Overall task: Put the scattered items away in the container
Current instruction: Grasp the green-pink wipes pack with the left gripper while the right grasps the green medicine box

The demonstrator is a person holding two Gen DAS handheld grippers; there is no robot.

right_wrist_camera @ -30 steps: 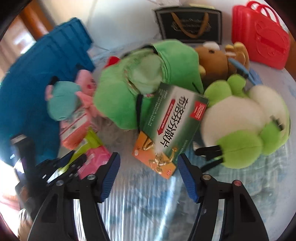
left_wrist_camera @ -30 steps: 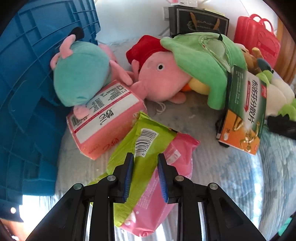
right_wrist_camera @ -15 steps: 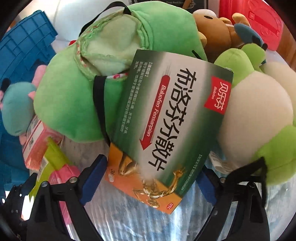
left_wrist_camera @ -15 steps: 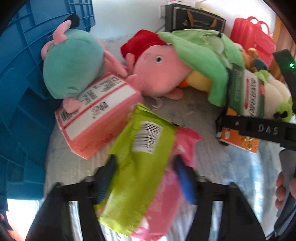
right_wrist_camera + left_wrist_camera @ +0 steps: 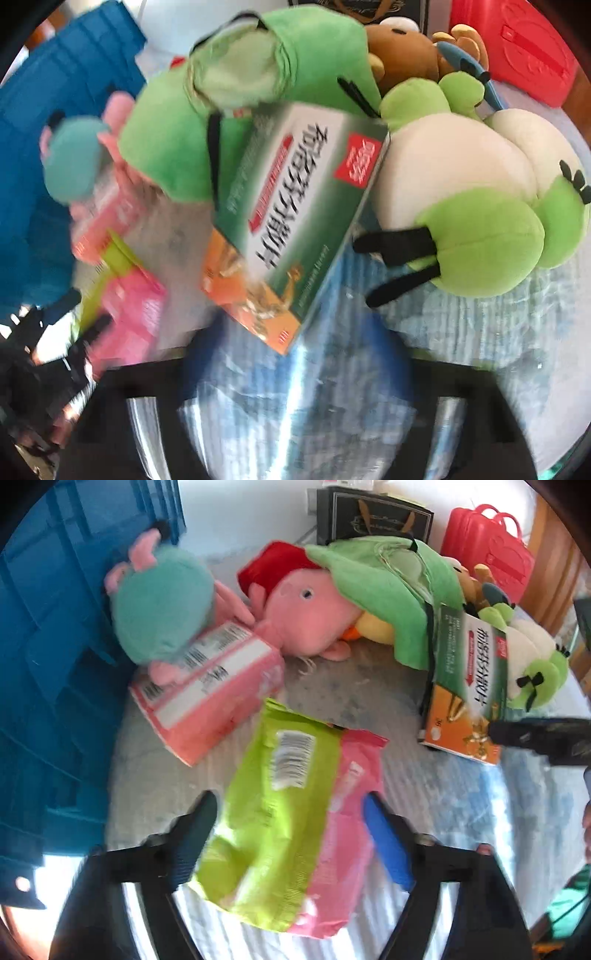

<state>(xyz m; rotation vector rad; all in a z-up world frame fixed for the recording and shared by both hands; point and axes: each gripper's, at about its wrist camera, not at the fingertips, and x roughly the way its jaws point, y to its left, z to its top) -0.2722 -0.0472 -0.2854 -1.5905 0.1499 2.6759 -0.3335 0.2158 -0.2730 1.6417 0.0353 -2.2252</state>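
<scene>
My left gripper (image 5: 291, 808) is open, its fingers on either side of a lime-green packet (image 5: 273, 812) that lies on a pink packet (image 5: 343, 834) on the bed. A pink tissue pack (image 5: 207, 698) lies beside the blue crate (image 5: 48, 664) at the left. My right gripper (image 5: 295, 350) is blurred by motion just below the green and orange medicine box (image 5: 295, 221), which leans on a green plush hat (image 5: 221, 110); its jaws look apart, not on the box. The box also shows in the left wrist view (image 5: 469, 686).
A teal and pink plush (image 5: 159, 602), a pink pig plush (image 5: 306, 616), a white and green plush (image 5: 472, 195) and a brown bear (image 5: 406, 55) crowd the far side. A red case (image 5: 487, 550) and a black bag (image 5: 369, 513) stand behind.
My left gripper has opened from nearly shut and now straddles the lime-green packet. My right gripper moved in close to the medicine box, then shifted; its view is now blurred.
</scene>
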